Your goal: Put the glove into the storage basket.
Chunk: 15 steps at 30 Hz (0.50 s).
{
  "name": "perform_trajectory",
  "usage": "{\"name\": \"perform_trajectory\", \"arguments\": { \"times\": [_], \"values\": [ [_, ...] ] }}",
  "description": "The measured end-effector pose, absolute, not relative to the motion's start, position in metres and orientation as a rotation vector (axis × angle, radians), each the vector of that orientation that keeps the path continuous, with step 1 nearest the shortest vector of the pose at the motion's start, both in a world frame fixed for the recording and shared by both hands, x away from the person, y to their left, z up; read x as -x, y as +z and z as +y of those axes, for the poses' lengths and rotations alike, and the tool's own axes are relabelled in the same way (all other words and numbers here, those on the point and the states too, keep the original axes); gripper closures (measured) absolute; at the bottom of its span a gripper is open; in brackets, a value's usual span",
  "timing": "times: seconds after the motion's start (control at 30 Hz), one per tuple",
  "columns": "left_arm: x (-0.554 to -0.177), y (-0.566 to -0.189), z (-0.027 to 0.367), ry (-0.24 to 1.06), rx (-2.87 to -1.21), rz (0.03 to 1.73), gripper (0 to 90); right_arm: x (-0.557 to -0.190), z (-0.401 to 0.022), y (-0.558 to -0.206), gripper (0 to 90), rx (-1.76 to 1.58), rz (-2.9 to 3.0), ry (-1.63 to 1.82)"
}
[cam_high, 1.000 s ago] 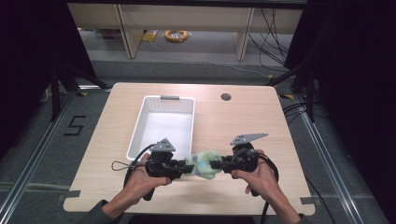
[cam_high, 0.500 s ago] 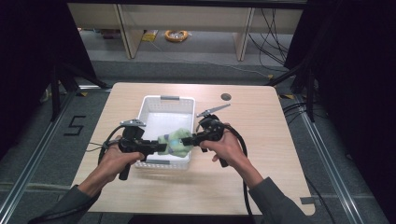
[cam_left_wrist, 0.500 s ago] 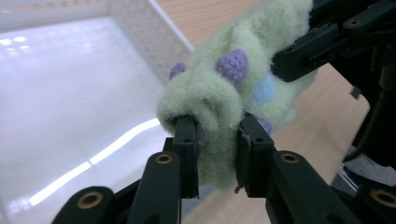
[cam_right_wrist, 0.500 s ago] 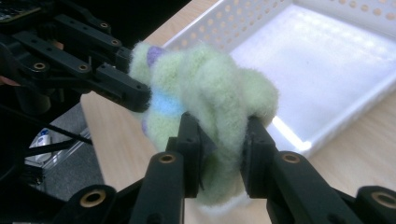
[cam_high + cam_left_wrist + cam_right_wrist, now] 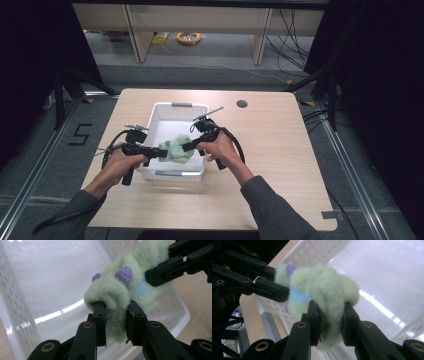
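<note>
Green fuzzy sock [image 5: 175,149] pinched between both grippers over white basket [image 5: 165,116].

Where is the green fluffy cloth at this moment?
In the high view the green fluffy cloth hangs over the near end of the white basket, held between the left gripper and the right gripper.

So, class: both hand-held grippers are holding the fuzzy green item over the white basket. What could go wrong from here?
1. The left hand-held gripper and right hand-held gripper each pinch just a fold of the fuzzy green item; if one lets go first, it may swing and snag.
2. It hangs near the white basket's near wall, so it could drape over the rim.
3. Pulling apart could stretch it.
</note>
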<state>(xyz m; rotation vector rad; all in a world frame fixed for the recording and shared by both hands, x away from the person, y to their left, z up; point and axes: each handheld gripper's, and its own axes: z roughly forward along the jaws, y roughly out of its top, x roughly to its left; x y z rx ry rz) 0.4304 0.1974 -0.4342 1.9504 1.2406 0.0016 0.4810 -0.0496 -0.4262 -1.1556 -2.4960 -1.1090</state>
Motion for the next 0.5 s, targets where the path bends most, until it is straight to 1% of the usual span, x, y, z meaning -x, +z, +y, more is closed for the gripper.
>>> {"name": "perform_trajectory", "arguments": {
  "times": [0.17, 0.23, 0.27, 0.4, 0.5],
  "values": [
    [-0.434, -0.439, 0.196, 0.019, -1.989, 1.245, 71.7, -0.484, -0.045, -0.431, 73.8, 1.166, -2.503, -1.074],
    [-0.435, -0.442, 0.195, 0.012, -1.978, 1.265, 71.7, -0.486, -0.045, -0.434, 73.8, 1.163, -2.515, -1.067],
    [-0.435, -0.443, 0.196, 0.01, -2.007, 1.258, 71.7, -0.486, -0.044, -0.435, 73.7, 1.165, -2.515, -1.061],
    [-0.437, -0.448, 0.195, -0.017, -1.985, 1.27, 71.6, -0.485, -0.042, -0.437, 73.7, 1.164, -2.533, -1.034],
    [-0.438, -0.449, 0.195, -0.019, -1.997, 1.279, 71.4, -0.486, -0.042, -0.439, 73.7, 1.168, -2.532, -1.031]
  ]
}}
